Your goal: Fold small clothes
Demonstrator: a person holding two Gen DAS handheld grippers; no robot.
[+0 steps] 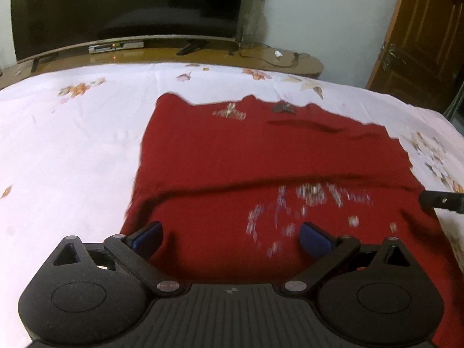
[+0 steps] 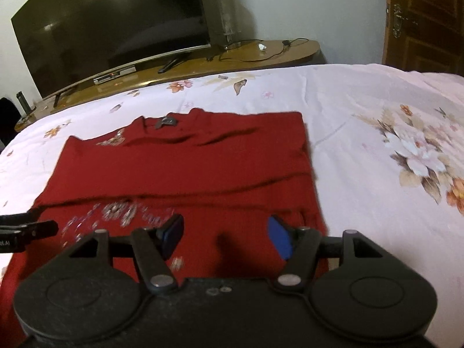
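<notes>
A dark red top (image 1: 261,156) with silver sequin patterns lies spread on the bed, its near part doubled over along a fold line across its width. In the right wrist view the same top (image 2: 185,168) shows its neck label at the far edge. My left gripper (image 1: 230,239) hovers over the near left part of the top, its blue pads wide apart with nothing between them. Over the near right part my right gripper (image 2: 224,236) stands open and empty. Each gripper shows in the other's view at the frame edge: the right gripper (image 1: 440,201) and the left gripper (image 2: 26,229).
The bed sheet (image 1: 72,145) is white with flower prints. Beyond the bed's far edge runs a wooden TV bench (image 2: 246,58) with a large dark television (image 1: 124,8), a set-top box, cables and a remote. A wooden door (image 1: 420,34) stands at the far right.
</notes>
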